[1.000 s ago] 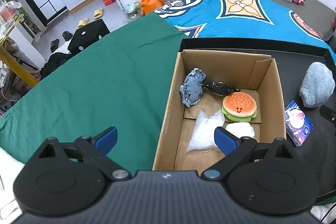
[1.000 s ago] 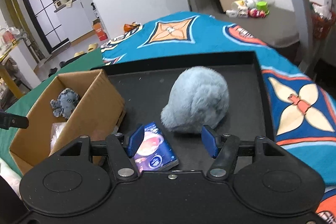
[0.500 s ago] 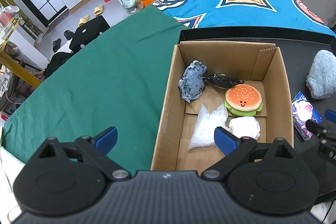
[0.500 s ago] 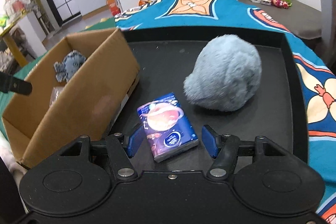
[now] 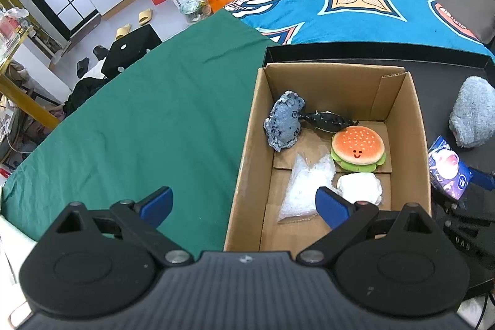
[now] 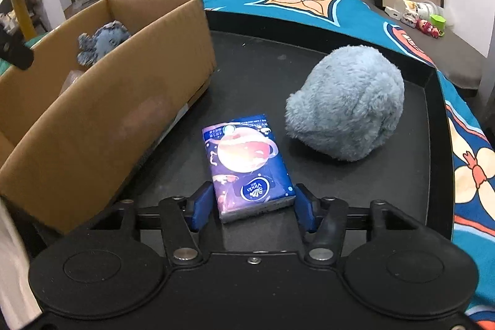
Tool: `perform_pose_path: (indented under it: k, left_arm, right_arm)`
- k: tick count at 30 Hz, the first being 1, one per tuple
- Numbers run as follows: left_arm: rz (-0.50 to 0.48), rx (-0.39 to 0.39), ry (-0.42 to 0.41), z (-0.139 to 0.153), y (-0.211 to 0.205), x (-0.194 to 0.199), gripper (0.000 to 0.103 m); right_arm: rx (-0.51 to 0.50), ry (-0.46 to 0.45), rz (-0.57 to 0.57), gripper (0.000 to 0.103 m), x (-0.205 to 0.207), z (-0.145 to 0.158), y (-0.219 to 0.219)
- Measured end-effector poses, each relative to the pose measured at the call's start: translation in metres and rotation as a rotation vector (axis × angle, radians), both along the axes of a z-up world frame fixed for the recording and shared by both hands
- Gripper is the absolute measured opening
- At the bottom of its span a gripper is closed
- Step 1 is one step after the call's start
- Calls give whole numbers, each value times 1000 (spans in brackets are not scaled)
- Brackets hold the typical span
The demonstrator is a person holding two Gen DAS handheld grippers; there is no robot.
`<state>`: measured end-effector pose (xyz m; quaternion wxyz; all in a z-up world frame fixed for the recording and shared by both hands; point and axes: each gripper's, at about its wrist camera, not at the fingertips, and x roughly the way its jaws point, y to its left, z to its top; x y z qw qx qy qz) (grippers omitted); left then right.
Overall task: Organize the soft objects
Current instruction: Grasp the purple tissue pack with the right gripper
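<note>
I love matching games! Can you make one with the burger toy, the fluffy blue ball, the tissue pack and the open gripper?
Things:
1. burger toy
2. fluffy blue ball
3. tissue pack
4. left gripper

Places or states:
A. between the right gripper's closing jaws
B. inside the cardboard box
C. wide open, empty
D. alone on the black tray

Pairs: 1-B, 2-D, 3-A, 4-C

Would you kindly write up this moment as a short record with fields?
box: cardboard box on the black tray, holding a burger toy and other soft things
outside box: tissue pack, fluffy blue toy, both on the tray
right gripper: fingers closing around the tissue pack's near end, not visibly pressing
left gripper: open, empty, above the box edge
</note>
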<state>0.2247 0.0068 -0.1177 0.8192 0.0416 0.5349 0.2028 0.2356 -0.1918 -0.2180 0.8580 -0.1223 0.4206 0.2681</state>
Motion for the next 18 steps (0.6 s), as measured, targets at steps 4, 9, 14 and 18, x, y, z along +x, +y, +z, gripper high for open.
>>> perform_pose_path:
  k: [4,9,14,18]
  left_arm:
    - [6,-11,-13,2,2,-2,98]
    - [1,-21,-24,5,4,-6,98]
    - [-20,-19,-27,7,3,-9,98]
    - [-23,-40,-40,8,7,-13,98]
  right_arm:
    - [10,17,-20,53,-6,8,-7]
    - [30,12,-49,53,-12,25,-15]
    - [24,-15,-58,53,-8,40,-14]
    - [18,-52,-76,53,-8,55,-15]
